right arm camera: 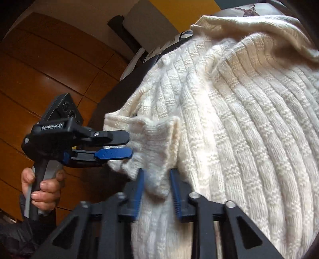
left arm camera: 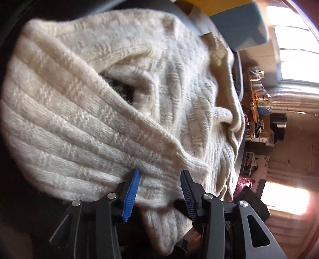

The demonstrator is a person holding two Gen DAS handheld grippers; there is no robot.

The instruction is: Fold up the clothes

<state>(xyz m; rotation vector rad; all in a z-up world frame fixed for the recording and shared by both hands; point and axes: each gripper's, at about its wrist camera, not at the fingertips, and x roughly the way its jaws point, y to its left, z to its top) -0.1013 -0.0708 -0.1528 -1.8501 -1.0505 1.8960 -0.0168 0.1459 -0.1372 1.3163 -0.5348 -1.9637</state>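
A cream ribbed knit sweater fills most of both views, bunched in thick folds. In the left wrist view my left gripper has its blue-padded fingers on either side of the sweater's ribbed hem, shut on it. The right wrist view shows that same left gripper from the side, pinching the sweater's edge, with a hand squeezing its handle. My right gripper is shut on a small fold of the hem just right of it. Both grippers are close together on the same edge.
Brown wooden panels lie behind the left gripper, with a yellow wall above. A blue-grey cushion, a bright window and a cluttered shelf show past the sweater.
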